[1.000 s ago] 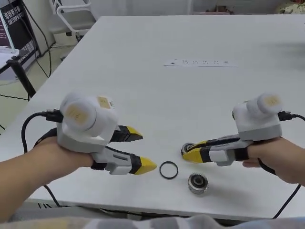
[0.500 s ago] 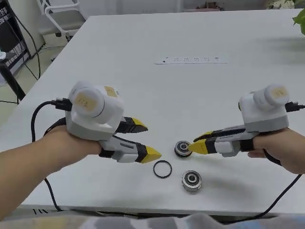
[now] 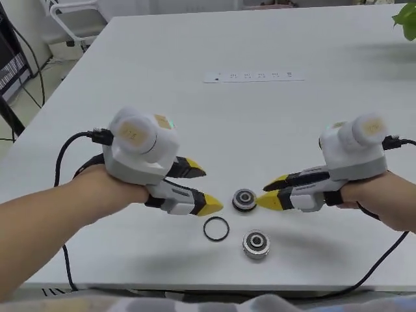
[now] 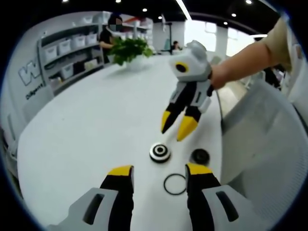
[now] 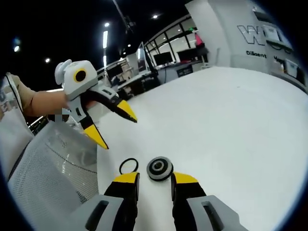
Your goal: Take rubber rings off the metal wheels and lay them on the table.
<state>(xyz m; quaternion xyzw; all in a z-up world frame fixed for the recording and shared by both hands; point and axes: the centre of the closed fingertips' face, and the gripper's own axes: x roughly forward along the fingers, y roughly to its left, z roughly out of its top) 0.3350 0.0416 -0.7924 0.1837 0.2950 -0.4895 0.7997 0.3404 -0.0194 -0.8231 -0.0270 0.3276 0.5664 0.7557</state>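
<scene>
Two metal wheels lie near the table's front edge. One wheel (image 3: 244, 199) (image 4: 160, 152) (image 5: 160, 168) with a black rim sits between the two grippers. The other wheel (image 3: 256, 244) (image 4: 199, 156) lies closer to me. A loose black rubber ring (image 3: 216, 229) (image 4: 174, 184) (image 5: 128, 165) lies flat beside them. My left gripper (image 3: 203, 188) (image 4: 159, 171) (image 5: 115, 127) is open, left of the first wheel and above the ring. My right gripper (image 3: 268, 193) (image 5: 156, 178) (image 4: 178, 127) is open, its tips just right of that wheel, holding nothing.
A long white table (image 3: 195, 97) stretches away from me, with a printed paper strip (image 3: 253, 77) at mid-table. The front edge runs close below the wheels. Cables trail from both grippers. A chair (image 3: 65, 10) stands beyond the far left corner and a plant (image 3: 406, 23) at the far right.
The head camera has shifted. The right gripper's tips, which covered part of the far wheel, now sit just right of it, so the whole wheel shows. The left gripper stays by the ring.
</scene>
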